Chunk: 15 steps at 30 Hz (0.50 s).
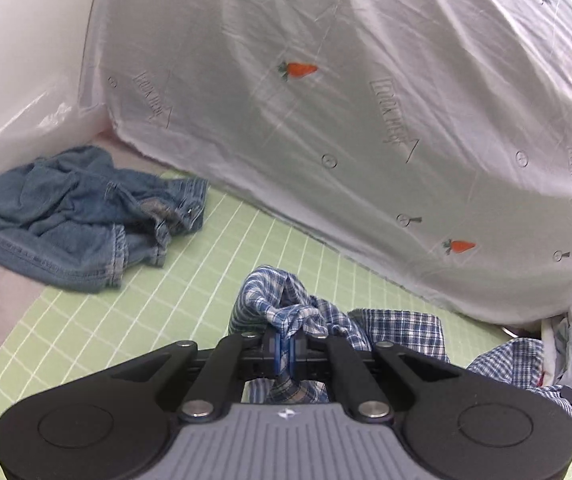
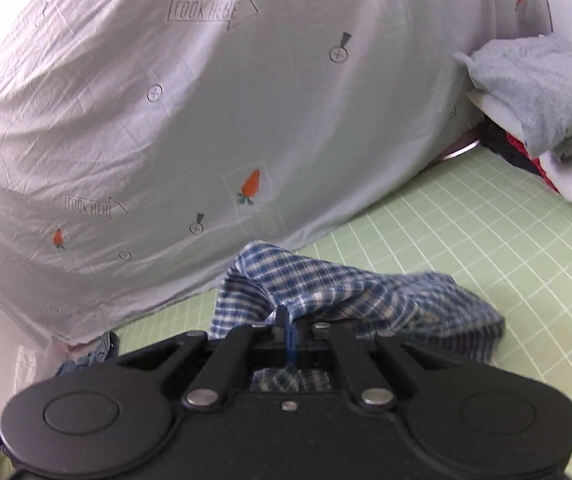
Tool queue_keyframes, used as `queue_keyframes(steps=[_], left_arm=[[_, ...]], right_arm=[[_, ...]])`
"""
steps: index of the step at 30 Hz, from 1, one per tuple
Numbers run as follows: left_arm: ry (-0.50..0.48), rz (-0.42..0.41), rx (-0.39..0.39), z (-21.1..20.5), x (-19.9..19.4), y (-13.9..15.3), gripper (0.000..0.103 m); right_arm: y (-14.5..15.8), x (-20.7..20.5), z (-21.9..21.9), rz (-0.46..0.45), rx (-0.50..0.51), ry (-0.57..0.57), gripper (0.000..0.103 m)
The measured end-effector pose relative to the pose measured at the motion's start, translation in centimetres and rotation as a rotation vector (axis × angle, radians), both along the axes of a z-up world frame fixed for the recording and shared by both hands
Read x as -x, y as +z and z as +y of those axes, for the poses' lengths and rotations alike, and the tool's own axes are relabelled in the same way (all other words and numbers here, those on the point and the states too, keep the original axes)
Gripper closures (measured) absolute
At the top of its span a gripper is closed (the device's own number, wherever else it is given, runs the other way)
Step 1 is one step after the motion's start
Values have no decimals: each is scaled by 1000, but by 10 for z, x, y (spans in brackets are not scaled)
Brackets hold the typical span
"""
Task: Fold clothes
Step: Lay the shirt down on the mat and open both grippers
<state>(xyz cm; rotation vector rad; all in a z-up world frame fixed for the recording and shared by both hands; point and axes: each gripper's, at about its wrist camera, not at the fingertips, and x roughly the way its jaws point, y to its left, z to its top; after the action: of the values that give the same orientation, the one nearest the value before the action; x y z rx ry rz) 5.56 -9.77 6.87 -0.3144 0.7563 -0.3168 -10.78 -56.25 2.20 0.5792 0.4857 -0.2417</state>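
On the green gridded mat (image 1: 98, 320) we have the blue plaid garment (image 1: 282, 312) gathered up between our two tools, and we judge the folding of this piece to be at its start: the cloth is bunched, not flat, with no crease laid yet. Our left gripper (image 1: 284, 350) has its jaws pinched tight on a twisted wad of the plaid, fabric bulging out above the blue pads and trailing below them. Our right gripper (image 2: 289, 340) is likewise clamped closed with the plaid cloth caught at its tips, the rest of the garment (image 2: 349, 292) draping off to the right over the mat. Both tools point forward and somewhat downward, side by side, with the cloth slung between them clear of much of the mat.

As for the rest of the work, a crumpled pair of denim jeans (image 1: 78, 216) lies unfolded at the far left, so that waits. At the right edge a stack of clothes (image 2: 537, 112), grey on top, looks already folded. Behind everything hangs a white carrot-print sheet (image 1: 365, 100). We reckon the plaid needs spreading flat before any fold
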Motion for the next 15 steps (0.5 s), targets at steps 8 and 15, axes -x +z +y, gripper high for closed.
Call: queue_keyframes(steps=[8,15], left_arm=[[83,-27,-197,-54,-144,-53,74],[130,86,-107,-60,-135,-91,24]], right_arm=[[-13,-151,-33,40,199,35,77],[-53,-154,-24,132,148,-9,26]])
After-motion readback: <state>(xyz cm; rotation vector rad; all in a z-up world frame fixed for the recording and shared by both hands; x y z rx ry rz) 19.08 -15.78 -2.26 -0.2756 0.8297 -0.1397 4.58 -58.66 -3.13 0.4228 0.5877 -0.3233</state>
